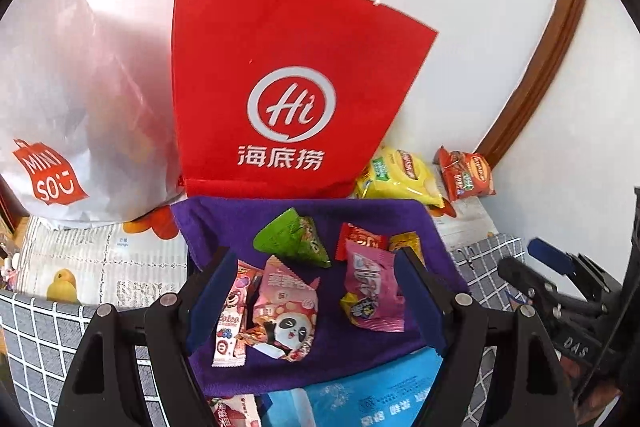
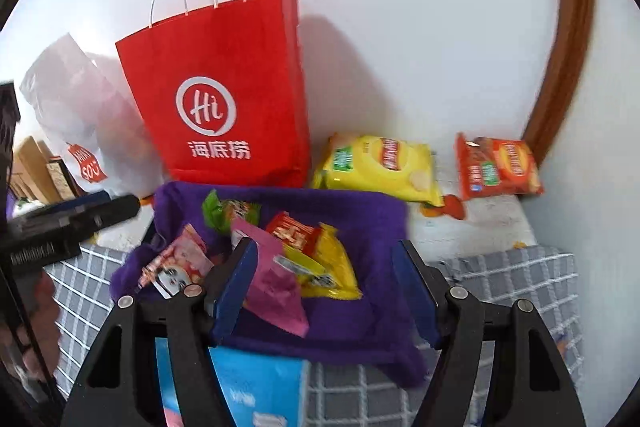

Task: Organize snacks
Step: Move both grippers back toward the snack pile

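Both my left hand-held gripper and right hand-held gripper hover spread above small foil snack packets scattered on a purple cloth.

Small snack packets scattered flat on purple cloth, chip bags behind

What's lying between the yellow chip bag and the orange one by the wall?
Nothing: in the right wrist view, bare tabletop separates the yellow chip bag from the orange chip bag.
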Demonstrator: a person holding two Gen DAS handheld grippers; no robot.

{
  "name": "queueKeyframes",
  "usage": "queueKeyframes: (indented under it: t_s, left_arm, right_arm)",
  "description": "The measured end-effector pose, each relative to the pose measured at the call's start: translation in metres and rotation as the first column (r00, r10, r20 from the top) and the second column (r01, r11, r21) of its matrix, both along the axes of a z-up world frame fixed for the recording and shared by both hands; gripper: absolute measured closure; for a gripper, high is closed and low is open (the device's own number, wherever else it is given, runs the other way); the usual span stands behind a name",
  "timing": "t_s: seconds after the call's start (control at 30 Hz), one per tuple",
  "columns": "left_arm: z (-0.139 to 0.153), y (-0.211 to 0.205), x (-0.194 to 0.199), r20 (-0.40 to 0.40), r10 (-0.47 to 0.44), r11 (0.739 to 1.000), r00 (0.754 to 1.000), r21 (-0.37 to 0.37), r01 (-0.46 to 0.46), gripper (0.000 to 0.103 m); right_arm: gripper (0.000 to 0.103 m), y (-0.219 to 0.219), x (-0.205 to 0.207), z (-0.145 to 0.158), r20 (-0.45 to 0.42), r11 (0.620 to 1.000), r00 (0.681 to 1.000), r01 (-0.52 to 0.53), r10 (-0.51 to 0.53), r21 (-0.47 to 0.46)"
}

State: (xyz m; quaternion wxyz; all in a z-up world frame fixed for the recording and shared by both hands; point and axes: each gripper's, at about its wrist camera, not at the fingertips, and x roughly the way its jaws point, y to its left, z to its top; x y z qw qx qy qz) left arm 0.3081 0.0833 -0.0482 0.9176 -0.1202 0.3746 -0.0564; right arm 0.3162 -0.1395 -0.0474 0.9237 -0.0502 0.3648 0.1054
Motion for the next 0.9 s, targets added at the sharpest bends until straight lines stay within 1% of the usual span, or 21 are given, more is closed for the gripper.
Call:
queueKeyframes:
  t_s: [0.13, 0.3, 0.4, 0.47, 0.53, 0.6, 0.73, 0.9]
  left_arm:
    - [0.015, -0.007, -0.011, 0.029, -0.01, 1.0, 1.0, 0.005, 0.01, 0.024]
    - [0.033, -0.016, -0.026, 0.057, -0.029, 0.999, 0.998, 0.015, 0.028, 0.024]
    - [0.036, -0.019, -0.038, 0.039, -0.037, 0.999, 0.999, 0.008, 0.037, 0.024]
    - [0.038, -0.02, -0.05, 0.033, -0.05, 0.999, 0.998, 0.017, 0.049, 0.024]
    - [0.039, -0.019, -0.061, 0.032, -0.056, 0.998, 0.998, 0.039, 0.054, 0.024]
    - [0.039, -0.012, -0.074, 0.03, -0.037, 0.998, 0.999, 0.059, 0.035, 0.024]
    - [0.033, 0.008, -0.092, 0.011, 0.004, 0.999, 1.0, 0.049, -0.004, 0.024]
    - [0.011, 0.032, -0.119, -0.031, 0.053, 0.997, 0.998, 0.054, -0.052, 0.024]
  right_arm:
    - [0.033, -0.01, -0.028, 0.006, 0.008, 0.999, 1.0, 0.014, -0.014, -0.037]
    - [0.033, -0.019, -0.057, 0.009, -0.005, 0.998, 1.0, 0.029, -0.029, -0.051]
    - [0.033, -0.019, -0.073, 0.008, -0.008, 0.998, 0.999, 0.032, -0.032, -0.06]
    - [0.033, -0.016, -0.082, 0.006, -0.013, 0.998, 1.0, 0.026, -0.026, -0.057]
    - [0.033, -0.011, -0.092, 0.003, -0.021, 0.999, 1.0, 0.017, -0.018, -0.041]
    - [0.033, -0.006, -0.1, -0.001, -0.03, 1.0, 1.0, 0.004, -0.005, -0.027]
    - [0.033, 0.009, -0.116, -0.011, -0.047, 1.0, 0.999, -0.026, 0.026, -0.015]
    - [0.033, 0.027, -0.132, -0.03, -0.078, 0.998, 0.995, -0.061, 0.061, 0.003]
